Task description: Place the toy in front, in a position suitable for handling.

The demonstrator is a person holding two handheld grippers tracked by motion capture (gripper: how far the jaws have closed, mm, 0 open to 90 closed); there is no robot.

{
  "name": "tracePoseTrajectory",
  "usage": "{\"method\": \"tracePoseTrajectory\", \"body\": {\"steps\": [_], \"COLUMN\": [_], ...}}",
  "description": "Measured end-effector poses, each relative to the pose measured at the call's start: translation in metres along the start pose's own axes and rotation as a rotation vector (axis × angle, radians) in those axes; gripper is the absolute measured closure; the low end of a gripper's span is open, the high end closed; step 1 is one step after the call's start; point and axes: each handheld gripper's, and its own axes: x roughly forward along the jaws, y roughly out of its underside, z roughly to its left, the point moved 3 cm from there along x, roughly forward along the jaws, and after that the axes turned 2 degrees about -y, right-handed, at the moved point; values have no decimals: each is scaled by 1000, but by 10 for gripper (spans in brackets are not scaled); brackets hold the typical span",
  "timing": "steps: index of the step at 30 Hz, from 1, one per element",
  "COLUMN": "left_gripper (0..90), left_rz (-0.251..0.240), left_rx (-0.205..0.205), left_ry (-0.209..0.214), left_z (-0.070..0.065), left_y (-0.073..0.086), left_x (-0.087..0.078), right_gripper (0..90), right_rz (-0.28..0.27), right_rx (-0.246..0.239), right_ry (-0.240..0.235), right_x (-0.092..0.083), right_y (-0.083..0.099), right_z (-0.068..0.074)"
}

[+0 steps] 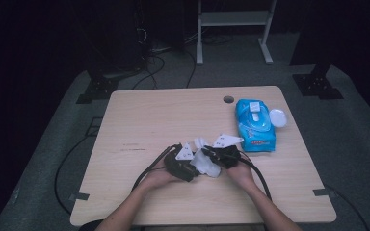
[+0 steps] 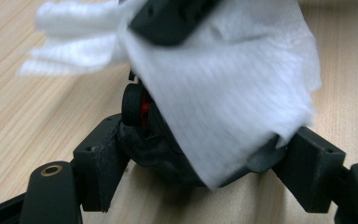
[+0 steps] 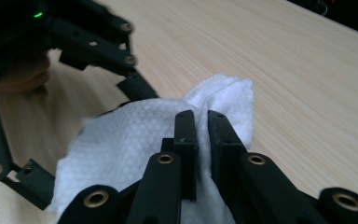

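The left gripper (image 1: 192, 166) and the right gripper (image 1: 217, 155) met near the middle front of the desk (image 1: 139, 120), each in one of the person's hands. Between them was a white wipe (image 1: 206, 162). The right gripper (image 3: 200, 122) had its jaws pressed together on a fold of the wipe (image 3: 130, 135), pinching it. In the left gripper view, the left gripper (image 2: 200, 161) had its jaws spread around a dark rounded object (image 2: 154, 144) with a small red part; the pads sat against its sides, gripping it. The wipe (image 2: 228, 102) was draped over that object and hid most of it, so what it was could not be told.

A blue pack of wipes (image 1: 254, 126) lay well apart at the far right of the desk, its lid (image 1: 277, 118) flipped open to the side. A round hole (image 1: 228, 99) sat near the far edge. Cables trailed from both grippers toward the person. A white metal frame (image 1: 233, 29) stood on the floor beyond the desk.

The desk was pale wood-grain laminate, smooth and flat. The wipe was soft, embossed with a fine dotted pattern, and crumpled. The jaws were black, blocky plastic with brass-coloured pins.
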Motion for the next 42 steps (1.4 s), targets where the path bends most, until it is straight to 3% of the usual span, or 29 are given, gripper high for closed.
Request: {"method": "tracePoseTrajectory", "body": {"steps": [2,8,12,14,17,20,23,25,29,34,36,37,41,42], "left_gripper": [235,235,235,234,234,235,235,234,234,234,234,234,235,234], "left_rz": [4,1,5,7,5,4,7,9,10,8,7,7,11,11], "left_rx": [11,8,7,4,0,2,8,10,4,3,3,3,5,3], "left_ry": [-1,8,6,5,5,8,9,9,8,6,8,8,8,10], "left_z": [0,1,1,1,1,1,2,3,2,1,1,2,3,3], "left_y": [1,2,2,1,1,2,3,3,2,1,2,2,2,3], "left_x": [-1,-2,-2,-2,-2,-2,-3,-3,-3,-2,-2,-3,-3,-3], "right_gripper": [826,828,829,827,827,827,829,829,830,827,827,828,829,829], "right_rz": [19,58,56,28,21,31,57,59,49,23,30,35,47,70], "right_rx": [-30,4,22,47,8,-8,21,66,80,50,-2,-6,28,48], "right_ry": [14,151,121,50,-7,8,99,125,106,-31,-30,-30,1,57], "right_x": [-1,-37,-47,-43,-36,-37,-48,-55,-54,-34,-32,-33,-41,-50], "right_y": [-2,20,28,28,23,23,29,34,34,23,21,21,25,29], "right_z": [3,-26,-21,-10,4,2,-16,-26,-22,11,18,17,4,-10]}}
